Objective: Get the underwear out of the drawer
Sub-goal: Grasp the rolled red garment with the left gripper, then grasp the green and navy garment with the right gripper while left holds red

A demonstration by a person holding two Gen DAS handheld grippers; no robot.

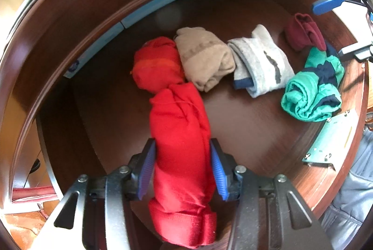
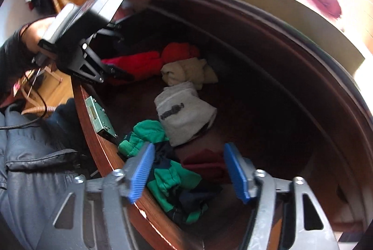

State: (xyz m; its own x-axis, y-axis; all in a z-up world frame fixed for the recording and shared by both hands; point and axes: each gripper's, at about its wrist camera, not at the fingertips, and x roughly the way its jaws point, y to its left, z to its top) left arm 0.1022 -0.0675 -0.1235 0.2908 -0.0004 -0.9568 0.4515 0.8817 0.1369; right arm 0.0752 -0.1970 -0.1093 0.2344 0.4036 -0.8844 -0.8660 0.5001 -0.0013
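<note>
Left gripper (image 1: 183, 170): jaws clamped on red roll (image 1: 180, 145), blue pads (image 1: 147, 170) pressing both sides; roll hangs lengthwise between them, lower end near bottom of view.
Left wrist view, contents of drawer (image 1: 244, 124), dark wood floor:
- orange-red bundle (image 1: 157, 68), just behind red roll, touching it.
- beige bundle (image 1: 205, 58), touching orange-red one on its right.
- grey bundle (image 1: 263, 63) w/ dark mark and blue trim, beside beige.
- maroon bundle (image 1: 305, 35), far right, near drawer front.
- green/navy bundle (image 1: 314, 91), just below maroon, against drawer front.
- metal plate (image 1: 331, 140) on drawer front's inner face.
- blue strips (image 1: 149, 5) along far wall.

Right gripper (image 2: 188, 171): jaws apart, nothing pinched; no earlier pic given. Green/navy bundle (image 2: 172, 177) lies between pads; left pad (image 2: 141, 170) near it, contact unclear. Right pad (image 2: 235, 170) free of cloth.
Right wrist view, blurred:
- maroon bundle (image 2: 205, 163) under gripper, beside green/navy.
- grey bundle (image 2: 184, 114) further in.
- beige bundle (image 2: 188, 71) beyond grey.
- red roll (image 2: 137, 63) held by left gripper (image 2: 109, 72) at upper left; orange-red bundle (image 2: 179, 50) next to it.
- person's hand (image 2: 35, 33) on left gripper; grey trousers (image 2: 32, 156) at lower left.
</note>
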